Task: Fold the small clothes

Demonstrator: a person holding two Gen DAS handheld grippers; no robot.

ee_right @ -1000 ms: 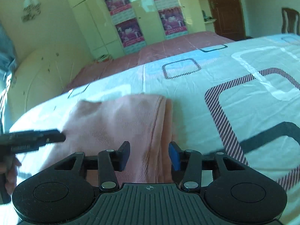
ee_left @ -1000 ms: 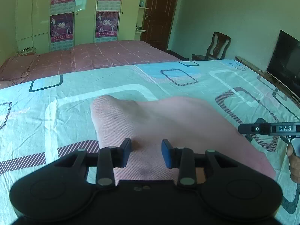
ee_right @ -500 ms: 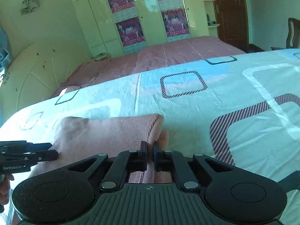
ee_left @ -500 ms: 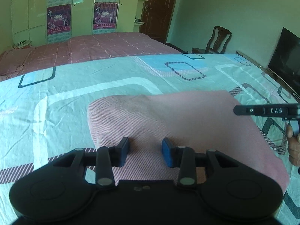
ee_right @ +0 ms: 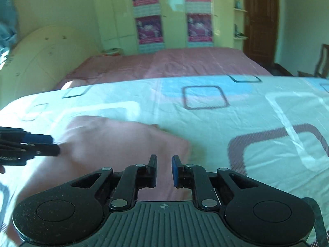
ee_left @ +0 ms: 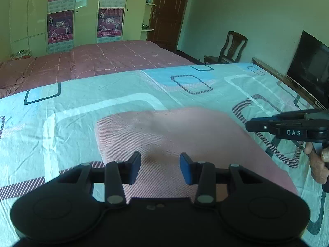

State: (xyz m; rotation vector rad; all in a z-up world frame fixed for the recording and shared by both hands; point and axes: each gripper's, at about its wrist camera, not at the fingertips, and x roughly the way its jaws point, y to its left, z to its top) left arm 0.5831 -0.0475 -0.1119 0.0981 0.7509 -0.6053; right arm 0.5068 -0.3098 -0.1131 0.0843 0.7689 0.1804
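A pink folded garment (ee_left: 185, 140) lies flat on the patterned bedsheet (ee_left: 102, 94). My left gripper (ee_left: 160, 167) is open and empty, hovering over the garment's near edge. In the right wrist view the garment (ee_right: 115, 144) lies left of centre. My right gripper (ee_right: 164, 169) is open with a narrow gap, empty, above the garment's right near part. The right gripper also shows at the right edge of the left wrist view (ee_left: 287, 127); the left gripper shows at the left edge of the right wrist view (ee_right: 28, 144).
A second bed with a pink cover (ee_left: 102, 57) stands behind. A chair (ee_left: 230, 47) and a dark door (ee_left: 168, 10) are at the back right. A TV (ee_left: 310, 68) stands on the right. Wardrobes with posters (ee_right: 172, 14) line the far wall.
My right gripper was shut on the garment's right fold half a second ago; it has opened and let go. The garment now lies flatter. My left gripper stayed open.
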